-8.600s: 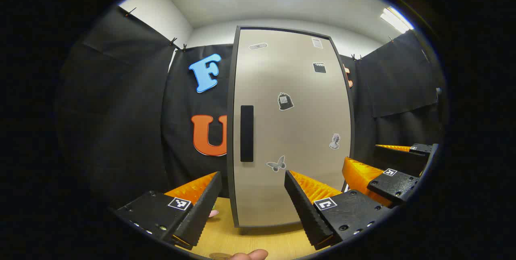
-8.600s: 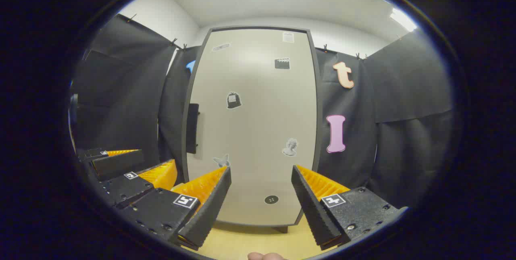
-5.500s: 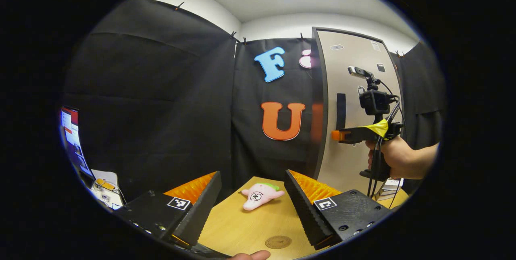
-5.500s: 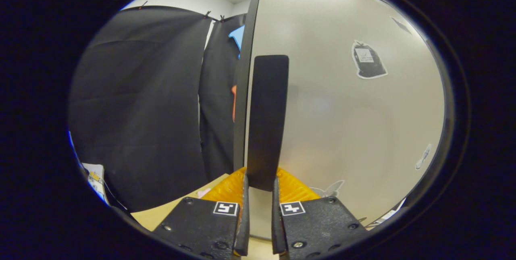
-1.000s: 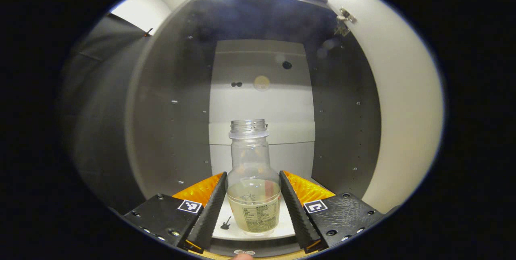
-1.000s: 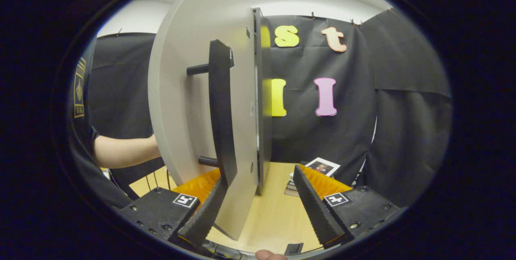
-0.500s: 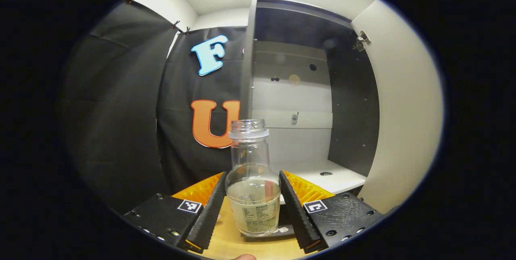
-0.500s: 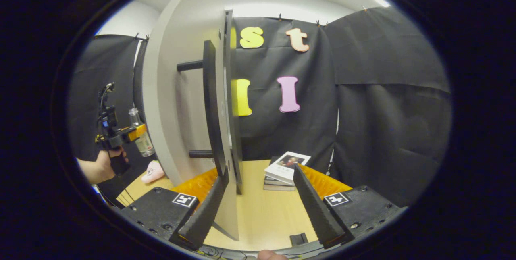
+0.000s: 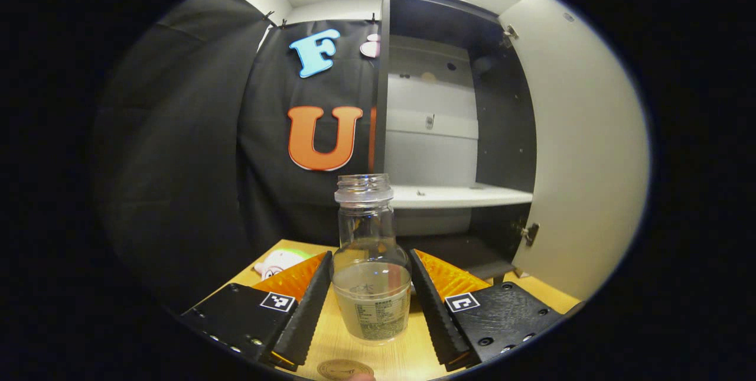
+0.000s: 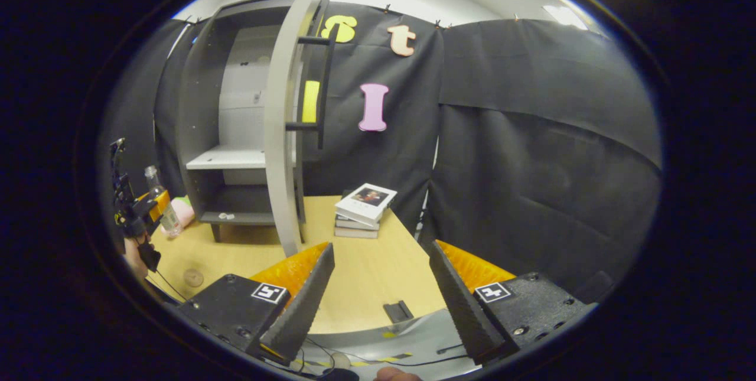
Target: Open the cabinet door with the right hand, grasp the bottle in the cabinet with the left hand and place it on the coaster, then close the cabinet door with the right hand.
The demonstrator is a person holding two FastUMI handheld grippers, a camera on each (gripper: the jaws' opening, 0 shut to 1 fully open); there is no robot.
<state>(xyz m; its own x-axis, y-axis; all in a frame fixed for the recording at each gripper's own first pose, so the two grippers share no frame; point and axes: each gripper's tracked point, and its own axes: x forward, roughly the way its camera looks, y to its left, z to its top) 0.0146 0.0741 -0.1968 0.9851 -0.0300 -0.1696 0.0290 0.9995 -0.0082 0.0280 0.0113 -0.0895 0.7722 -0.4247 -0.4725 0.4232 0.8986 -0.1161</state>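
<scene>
My left gripper [image 9: 371, 301] is shut on a clear uncapped bottle [image 9: 371, 286] with a little pale liquid, held upright above the wooden table [image 9: 407, 357]. A round brown coaster [image 9: 344, 369] lies on the table just below and in front of the bottle. The cabinet [image 9: 449, 133] stands behind with its door [image 9: 582, 150] swung wide to the right. In the right gripper view my right gripper [image 10: 381, 292] is open and empty, back from the door [image 10: 283, 115]; the bottle [image 10: 162, 207], the left gripper [image 10: 144, 207] and the coaster [image 10: 192, 277] show at far left.
A pink and green plush toy [image 9: 277, 261] lies on the table left of the cabinet. A stack of books [image 10: 363, 209] rests right of the door. A small dark object [image 10: 398, 311] sits near the table's front edge, with cables below it.
The left gripper has carried the bottle back from the cabinet and lowered it toward the table; the coaster now shows beneath. The right gripper has pulled away from the door handle.
</scene>
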